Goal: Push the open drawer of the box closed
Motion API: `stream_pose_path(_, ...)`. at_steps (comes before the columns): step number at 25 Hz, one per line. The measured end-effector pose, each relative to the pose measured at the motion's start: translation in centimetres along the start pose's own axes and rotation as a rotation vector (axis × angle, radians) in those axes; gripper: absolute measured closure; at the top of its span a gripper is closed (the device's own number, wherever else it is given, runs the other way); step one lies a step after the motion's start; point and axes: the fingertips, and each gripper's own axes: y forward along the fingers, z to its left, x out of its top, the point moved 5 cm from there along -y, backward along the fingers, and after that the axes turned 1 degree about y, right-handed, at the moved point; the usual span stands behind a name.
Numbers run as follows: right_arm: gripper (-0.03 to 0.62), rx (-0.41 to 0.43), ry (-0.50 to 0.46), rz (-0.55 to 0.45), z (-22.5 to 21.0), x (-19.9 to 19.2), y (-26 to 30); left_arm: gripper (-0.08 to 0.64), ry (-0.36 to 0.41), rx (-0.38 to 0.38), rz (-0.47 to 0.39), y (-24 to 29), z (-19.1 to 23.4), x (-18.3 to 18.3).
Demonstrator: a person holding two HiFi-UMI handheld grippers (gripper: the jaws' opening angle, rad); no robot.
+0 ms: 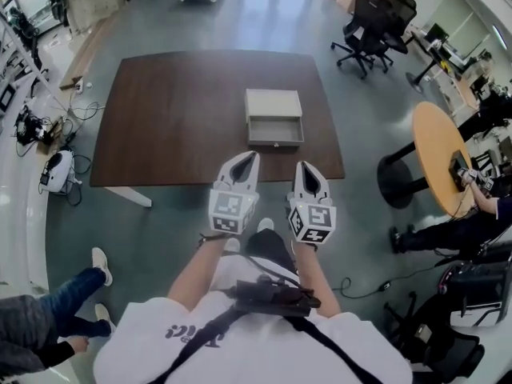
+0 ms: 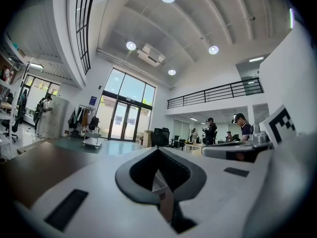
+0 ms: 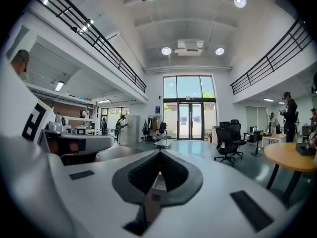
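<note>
Box: beige box, drawer open, on dark brown wooden bench
Left tongs: clenched, empty, near box
Right tongs: clenched, empty, near box

Claws: two, a left claw and a right claw.
Boxes: one box with one open drawer.
Tabletops: one brown tabletop, plus one round table aside.

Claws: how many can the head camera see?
2. The white left claw and the white right claw sit side by side, pointing at the beige box with the open drawer on the dark brown table.
</note>
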Motion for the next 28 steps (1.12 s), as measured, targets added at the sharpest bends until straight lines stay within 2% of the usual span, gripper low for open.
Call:
stream_pose_path(7, 0.588, 0.07, 0.024, 0.049, -2.7, -2.3, 4.6, 0.551, -0.021, 0.009, 0.026, 4.9, 0.8, -1.9)
stream_pose_path(13, 0.588, 0.122, 0.076, 0.17, -4.8, -6.6, 6.9, 0.551, -0.029, 0.026, 0.094, 7.5, 2.3, -4.6)
stream_pose_path(20, 0.587, 0.132, 0.159, 0.306, -7.5, -12.1, 7.9, 0.551, -0.049, 0.046, 0.138, 9.8, 4.3, -6.8)
stream_pose_path(28, 0.586, 0.139, 0.28, 0.428, -9.3, -17.6, 9.5, 0.551, -0.054, 0.035, 0.194, 12.4, 4.9, -9.0)
